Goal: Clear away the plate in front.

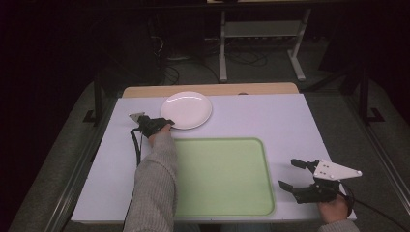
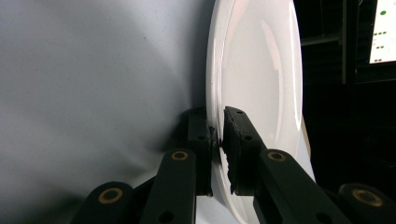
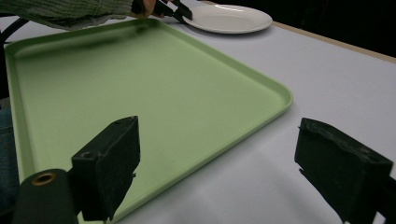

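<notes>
The left gripper [image 2: 218, 140] pinches the rim of the white plate [image 1: 186, 109], just past the green tray [image 1: 220, 176]. The right gripper [image 1: 293, 174] is wide open beside the tray, holding nothing. From up high, a sleeve [image 1: 153, 186] covers the tray's left edge.

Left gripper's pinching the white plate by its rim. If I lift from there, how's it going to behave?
The plate looks rigid and glossy, probably glazed ceramic, so it won't flex but may slip between the pads. The left gripper holds one edge only, so the far side will likely sag or pivot. Dropped, it could chip.

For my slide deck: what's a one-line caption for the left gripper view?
Left gripper clamps the rim of a white plate over the pale table.
</notes>
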